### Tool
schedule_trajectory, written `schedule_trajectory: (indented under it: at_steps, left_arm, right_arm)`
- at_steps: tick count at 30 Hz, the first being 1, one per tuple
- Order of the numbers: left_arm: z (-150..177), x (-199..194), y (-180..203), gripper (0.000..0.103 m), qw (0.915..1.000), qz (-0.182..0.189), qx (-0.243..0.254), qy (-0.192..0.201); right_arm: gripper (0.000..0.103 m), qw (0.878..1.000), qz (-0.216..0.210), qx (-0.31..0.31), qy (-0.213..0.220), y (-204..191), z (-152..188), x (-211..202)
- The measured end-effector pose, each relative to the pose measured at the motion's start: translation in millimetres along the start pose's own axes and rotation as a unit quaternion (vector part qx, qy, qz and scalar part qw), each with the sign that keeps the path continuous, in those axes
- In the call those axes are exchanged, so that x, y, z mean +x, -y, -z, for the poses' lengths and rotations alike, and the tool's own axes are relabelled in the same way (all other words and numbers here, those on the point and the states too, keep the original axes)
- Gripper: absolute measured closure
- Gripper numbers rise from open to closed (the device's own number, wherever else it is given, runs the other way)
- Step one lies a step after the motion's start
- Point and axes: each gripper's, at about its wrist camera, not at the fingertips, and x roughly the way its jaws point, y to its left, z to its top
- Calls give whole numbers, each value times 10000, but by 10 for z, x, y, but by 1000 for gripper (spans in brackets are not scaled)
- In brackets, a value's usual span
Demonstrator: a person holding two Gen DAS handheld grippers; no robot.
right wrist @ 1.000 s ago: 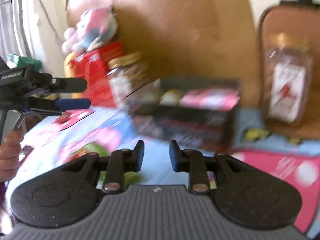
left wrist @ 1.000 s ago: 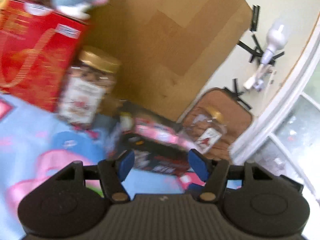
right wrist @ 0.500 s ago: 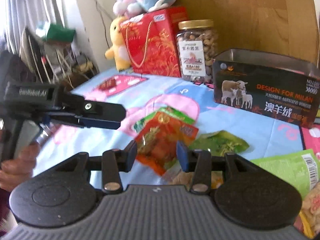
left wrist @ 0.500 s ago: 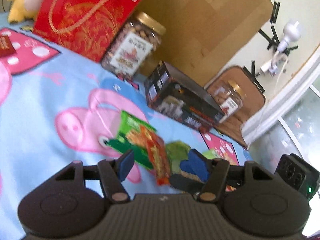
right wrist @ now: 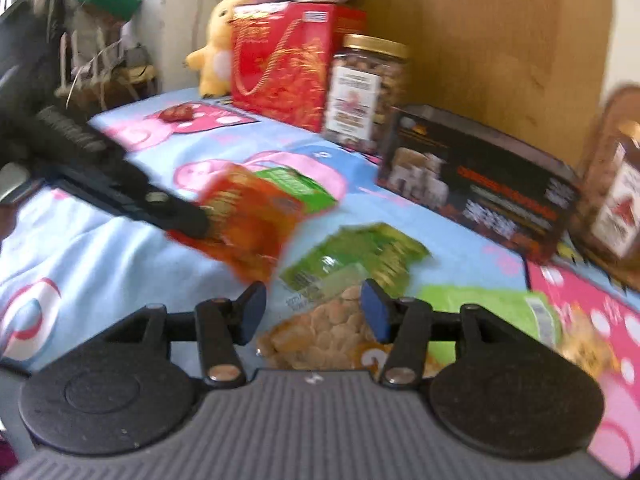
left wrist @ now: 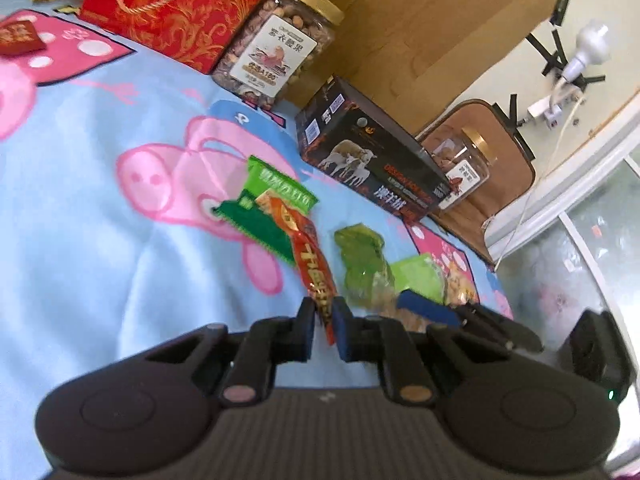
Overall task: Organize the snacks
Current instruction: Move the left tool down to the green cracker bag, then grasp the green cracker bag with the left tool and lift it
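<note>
My left claw point(left wrist: 323, 322) is clenched on the near end of the orange-red snack packet point(left wrist: 310, 256), which lies partly over a green packet point(left wrist: 260, 216) on the blue cartoon bedspread point(left wrist: 80, 220). My right claw point(right wrist: 314, 310) is opening, nothing pressed between its pads; the clear bag of round biscuits point(right wrist: 328, 332) lies just under it. Progress: early, I judge. Only one packet is gripped and none looks sorted; a crumpled green wrapper point(right wrist: 352, 260) and a light green bag point(right wrist: 488, 308) on the right lie loose. At the far edge stand a red gift box point(left wrist: 180, 8), a nut jar point(left wrist: 280, 48), a black carton point(left wrist: 372, 164) and a second jar point(left wrist: 464, 168). The right view is blurred, so the carton as intended destination is only a guess. The packets overlap; lifting one may drag its neighbour.
</note>
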Motion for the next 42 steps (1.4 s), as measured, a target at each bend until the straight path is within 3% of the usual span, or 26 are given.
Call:
schedule_trajectory:
  at_steps: [2,5,10,14,17,24,28,31,33,37,42]
  left_arm:
    - [78,-108,-24,88,10000,-58,42,-20]
    - [114,-264,-66,59,9999,-64,59,59]
    - [-64,-468,-69,57,9985,-171,176,493]
    - [-387,-388,-123,57,9971,-230,232,685]
    - [-613,-166,-198,46,9978,-196,162,615]
    - [-809,411,-283,44,9993,-290,226,94]
    - [-741,545,-298,47,9998,-92,166,-9]
    - [-702,533,-250,49,9997,-204,107,49]
    - [-677,453,-232,49,9998,-118,-33,133]
    - [-606,245,-87,49,9994,195,-90,281]
    - [-397,267,260,49,9984,550,87,119]
  right_arm:
    - [45,9995,-227,205,94,44,16,-111]
    - [44,9958,-710,549,202,97,-14,-186]
    - [44,9885,-1016,1071,318,116,-228,-130]
    - [44,9812,-1149,1526,264,155,-409,52]
    - [44,9823,-1170,1460,102,103,-488,266]
    - [40,9931,-773,767,-443,-51,-557,736]
    - [37,9947,-738,629,-335,-78,-583,836]
    - [46,9964,-683,458,-219,-147,-571,847]
    - [51,9962,-682,524,-136,-141,-568,806]
    - [51,9956,-699,581,241,-141,-571,537]
    - [52,9958,-354,457,717,-173,-402,20]
